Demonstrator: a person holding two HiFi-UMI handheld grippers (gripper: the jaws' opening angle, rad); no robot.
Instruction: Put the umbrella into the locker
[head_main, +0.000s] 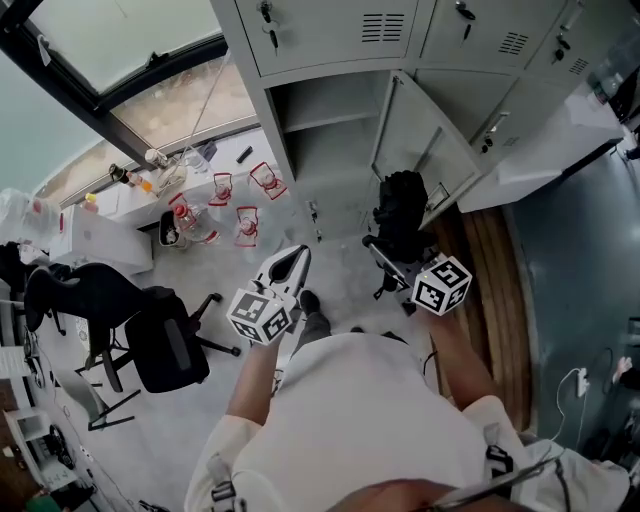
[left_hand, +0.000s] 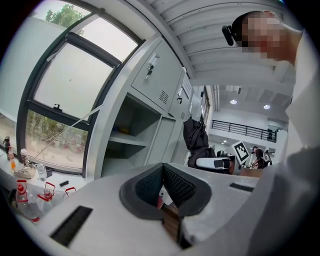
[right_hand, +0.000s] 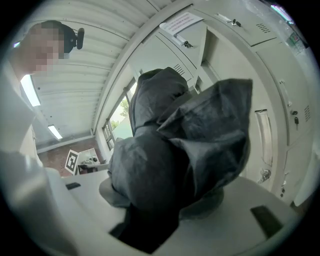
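- Head view: I see the locker (head_main: 330, 150) standing open ahead, its door (head_main: 425, 140) swung right.
- The black folded umbrella (head_main: 402, 215) is outside it, near that door.
- My right gripper (head_main: 390, 262) pinches the umbrella.
- My left gripper (head_main: 288, 266) has its jaws pressed together, empty.

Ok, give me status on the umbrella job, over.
Left gripper jaws shut, empty. Right gripper jaws shut on the black umbrella, not yet in the locker. Locker door open, no obstruction seen.
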